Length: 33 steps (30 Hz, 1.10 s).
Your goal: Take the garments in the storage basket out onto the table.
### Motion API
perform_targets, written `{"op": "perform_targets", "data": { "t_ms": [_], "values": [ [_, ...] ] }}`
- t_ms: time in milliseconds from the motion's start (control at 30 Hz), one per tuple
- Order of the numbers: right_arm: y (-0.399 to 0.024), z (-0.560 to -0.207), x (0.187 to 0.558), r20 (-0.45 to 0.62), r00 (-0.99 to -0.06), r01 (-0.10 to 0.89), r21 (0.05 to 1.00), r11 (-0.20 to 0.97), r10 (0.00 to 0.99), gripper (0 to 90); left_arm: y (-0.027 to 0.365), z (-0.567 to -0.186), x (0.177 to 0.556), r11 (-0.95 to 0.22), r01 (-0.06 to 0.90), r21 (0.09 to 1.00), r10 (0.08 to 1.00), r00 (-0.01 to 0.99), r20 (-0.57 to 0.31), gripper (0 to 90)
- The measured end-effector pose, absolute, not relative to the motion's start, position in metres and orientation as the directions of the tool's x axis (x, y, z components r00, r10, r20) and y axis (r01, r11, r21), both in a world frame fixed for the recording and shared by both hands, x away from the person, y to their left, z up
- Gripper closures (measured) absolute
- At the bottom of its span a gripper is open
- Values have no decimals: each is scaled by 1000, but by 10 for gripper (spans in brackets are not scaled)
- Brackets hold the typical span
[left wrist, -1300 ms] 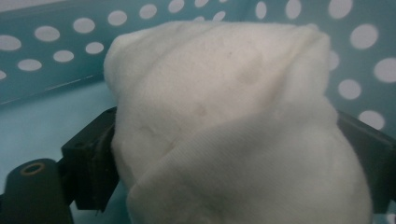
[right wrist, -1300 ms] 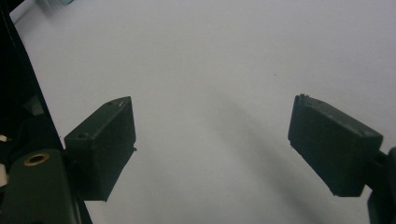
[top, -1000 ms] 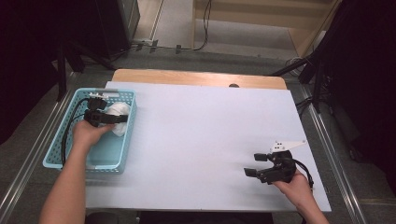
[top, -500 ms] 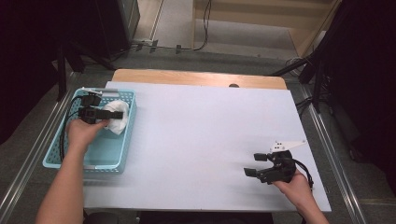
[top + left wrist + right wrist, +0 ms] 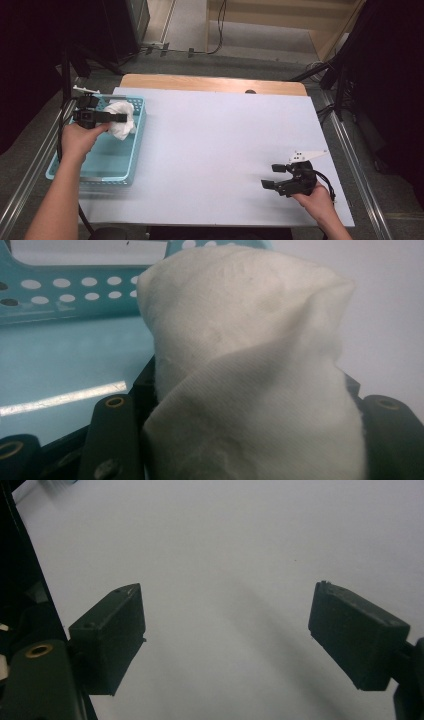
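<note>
Fingers of the left gripper (image 5: 116, 117) pinch a crumpled white cloth (image 5: 121, 119), holding it above the far end of a light blue perforated basket (image 5: 107, 172). Their jaws have just been closing, with the cloth between them. From the left gripper view the cloth (image 5: 245, 370) bulges up between the two black fingers (image 5: 112, 440), hiding most of them, with the basket's holed wall (image 5: 75, 290) and smooth floor behind it. The person's left hand (image 5: 80, 140) holds this gripper over the basket, the forearm coming in from the lower left of the high view.

On the other side, the right gripper (image 5: 274, 176) rests low near the front right corner of the white table (image 5: 220, 150), held by the right hand (image 5: 312, 197). Its fingers (image 5: 112, 630) are spread wide apart with nothing between them, just bare table surface beneath. A grey three-cornered plate sits on top of it.

The basket stands at the table's left edge, well apart from the right gripper. A strip of wooden tabletop (image 5: 210, 82) shows along the far edge of the white surface.
</note>
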State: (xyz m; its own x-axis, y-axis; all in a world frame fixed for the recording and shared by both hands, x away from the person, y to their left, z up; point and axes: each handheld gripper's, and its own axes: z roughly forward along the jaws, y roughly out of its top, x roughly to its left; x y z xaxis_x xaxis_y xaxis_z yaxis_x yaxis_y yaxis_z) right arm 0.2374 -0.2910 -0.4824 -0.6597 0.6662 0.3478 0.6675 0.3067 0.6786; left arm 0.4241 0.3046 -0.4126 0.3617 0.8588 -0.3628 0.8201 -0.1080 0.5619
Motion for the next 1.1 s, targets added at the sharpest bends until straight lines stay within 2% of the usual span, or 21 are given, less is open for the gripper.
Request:
{"op": "perform_targets", "data": {
  "t_ms": [800, 1100],
  "values": [
    [-290, -483, 239, 353, -662, 670, 676, 309, 662, 135, 267, -362, 406, -168, 786, 594, 803, 459, -380, 395],
    [-290, -483, 239, 350, -665, 666, 678, 312, 659, 135, 233, -344, 400, -225, 754, 617, 752, 537, -382, 395]
  ]
}}
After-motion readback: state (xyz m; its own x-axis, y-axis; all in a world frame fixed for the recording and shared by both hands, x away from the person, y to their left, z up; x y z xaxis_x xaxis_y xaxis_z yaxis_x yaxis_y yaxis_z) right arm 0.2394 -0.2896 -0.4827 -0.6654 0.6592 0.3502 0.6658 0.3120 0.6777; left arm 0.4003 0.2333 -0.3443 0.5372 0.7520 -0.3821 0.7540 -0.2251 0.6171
